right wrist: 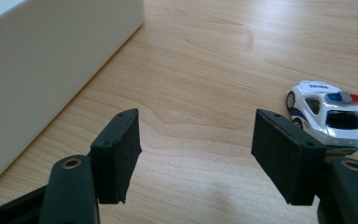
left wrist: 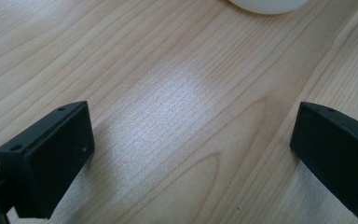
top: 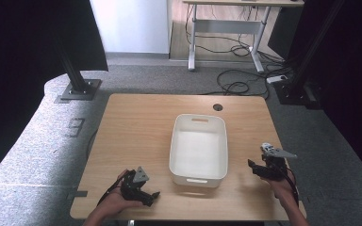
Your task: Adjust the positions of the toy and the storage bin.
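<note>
Right claw (right wrist: 196, 154) gapes low over table, beside toy police car (right wrist: 328, 114).

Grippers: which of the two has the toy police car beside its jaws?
The right gripper. The white toy police car with blue and red roof lights sits on the wooden table just beyond its right-hand jaw; the left gripper faces bare wood.

Bare wood between bin (top: 198, 141) and toy car (right wrist: 328, 111)

Lab: black rig posts (top: 75, 70), floor cables (top: 238, 84).
</note>
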Tool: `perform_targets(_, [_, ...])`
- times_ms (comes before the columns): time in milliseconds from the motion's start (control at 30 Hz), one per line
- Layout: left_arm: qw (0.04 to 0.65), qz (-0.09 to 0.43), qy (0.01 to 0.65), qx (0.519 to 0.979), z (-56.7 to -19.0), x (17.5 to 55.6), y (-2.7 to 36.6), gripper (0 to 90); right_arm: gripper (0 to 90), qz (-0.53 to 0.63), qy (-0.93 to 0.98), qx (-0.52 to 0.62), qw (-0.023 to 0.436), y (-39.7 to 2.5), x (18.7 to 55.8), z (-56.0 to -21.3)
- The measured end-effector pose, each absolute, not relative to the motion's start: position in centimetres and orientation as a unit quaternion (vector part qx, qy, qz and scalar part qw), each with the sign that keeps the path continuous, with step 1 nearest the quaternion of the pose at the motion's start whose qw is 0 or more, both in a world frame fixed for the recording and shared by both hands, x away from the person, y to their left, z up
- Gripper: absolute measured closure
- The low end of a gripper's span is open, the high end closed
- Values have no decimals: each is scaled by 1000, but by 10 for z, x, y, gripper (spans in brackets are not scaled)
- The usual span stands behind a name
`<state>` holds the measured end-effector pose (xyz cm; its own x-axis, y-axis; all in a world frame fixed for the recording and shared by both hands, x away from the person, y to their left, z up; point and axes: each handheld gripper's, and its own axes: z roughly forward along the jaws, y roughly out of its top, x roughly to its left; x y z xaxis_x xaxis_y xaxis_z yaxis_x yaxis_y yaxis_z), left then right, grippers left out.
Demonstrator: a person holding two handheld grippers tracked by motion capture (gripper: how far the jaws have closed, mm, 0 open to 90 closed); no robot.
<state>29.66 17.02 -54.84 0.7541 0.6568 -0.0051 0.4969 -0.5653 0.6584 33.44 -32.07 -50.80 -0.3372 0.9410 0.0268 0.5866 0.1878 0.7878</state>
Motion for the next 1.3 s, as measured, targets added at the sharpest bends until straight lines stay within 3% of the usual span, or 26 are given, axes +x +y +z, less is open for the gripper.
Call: perform_targets(1300, [329,121,329,877,-548,297,170,0,337,345,695,570,269,-367,345,-514])
